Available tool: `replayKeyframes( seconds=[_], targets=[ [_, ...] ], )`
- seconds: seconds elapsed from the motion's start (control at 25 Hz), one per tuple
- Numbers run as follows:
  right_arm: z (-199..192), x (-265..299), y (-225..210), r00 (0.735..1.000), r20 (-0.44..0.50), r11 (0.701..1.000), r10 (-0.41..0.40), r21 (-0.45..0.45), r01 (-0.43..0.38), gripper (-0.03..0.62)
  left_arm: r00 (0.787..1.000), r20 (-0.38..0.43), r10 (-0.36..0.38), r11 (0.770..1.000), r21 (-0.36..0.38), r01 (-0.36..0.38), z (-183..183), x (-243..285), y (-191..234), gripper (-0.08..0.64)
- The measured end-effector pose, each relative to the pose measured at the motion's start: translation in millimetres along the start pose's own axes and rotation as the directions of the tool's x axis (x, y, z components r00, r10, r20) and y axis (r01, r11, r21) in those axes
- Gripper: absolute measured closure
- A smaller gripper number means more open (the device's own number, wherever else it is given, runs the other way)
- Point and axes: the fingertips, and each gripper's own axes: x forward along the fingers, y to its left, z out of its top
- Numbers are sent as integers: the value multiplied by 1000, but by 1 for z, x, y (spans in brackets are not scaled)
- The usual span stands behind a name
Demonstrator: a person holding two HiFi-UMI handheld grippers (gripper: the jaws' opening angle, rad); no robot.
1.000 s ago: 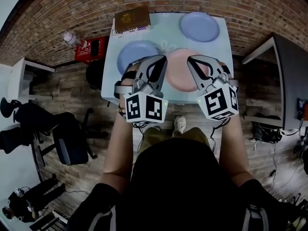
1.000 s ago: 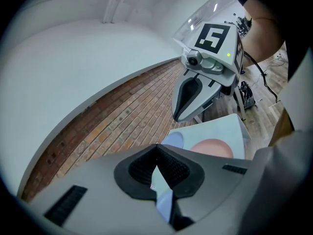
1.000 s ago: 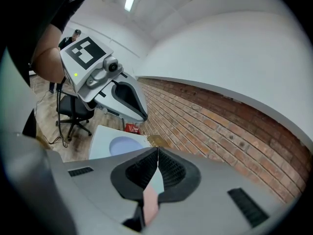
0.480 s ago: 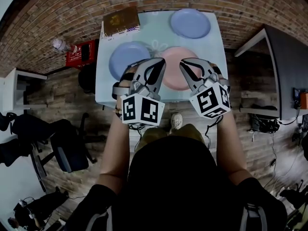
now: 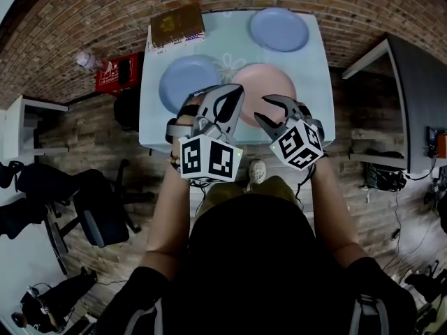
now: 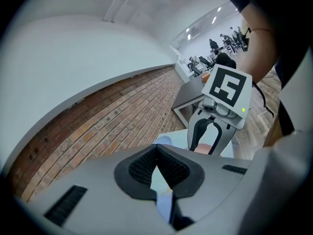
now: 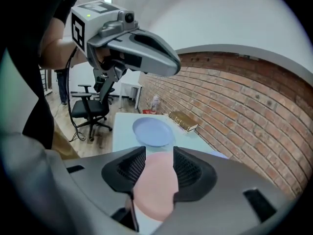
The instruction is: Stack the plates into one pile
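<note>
Left gripper (image 5: pixel 237 89): jaws drawn together to a narrow point with nothing between them. It is held above the table's near edge.
Right gripper (image 5: pixel 264 108): jaws wide, just been opening. The pink plate shows in the gap but the pads are not on it.
Pink plate (image 5: pixel 274 77): flat on the table, right under and ahead of the right gripper's tips, and just right of the left gripper's point.
Near blue plate (image 5: pixel 187 79): beside the pink plate, ahead and left of the left gripper's point.
Far blue plate (image 5: pixel 279 28): well beyond the right gripper, by the table's far right corner, apart from the other two.
Book (image 5: pixel 177 23): far corner, well beyond the left gripper.
Table (image 5: pixel 230 44): pale blue, against the brick wall.
Pile: none, all three plates lie singly.
</note>
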Motion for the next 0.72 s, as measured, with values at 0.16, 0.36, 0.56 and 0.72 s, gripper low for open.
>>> replayKeyframes(
  seconds=[0.16,0.36,0.56,0.72],
  targets=[
    [-18,13,15,998,-38,998,59,18,-58,399,1000,1,-8,1000,4,8,-1,2,-1,538],
    [-37,24,31,993,-84,996,83,-12,-84,393,1000,2,-14,1000,-2,14,-3,4,-2,538],
    [-57,40,46,981,-147,990,123,-44,-131,393,1000,3,-28,999,-18,28,-5,6,-3,538],
    [-76,51,58,969,-193,985,154,-54,-167,393,999,-3,-35,999,-19,35,-6,9,-6,538]
  ],
)
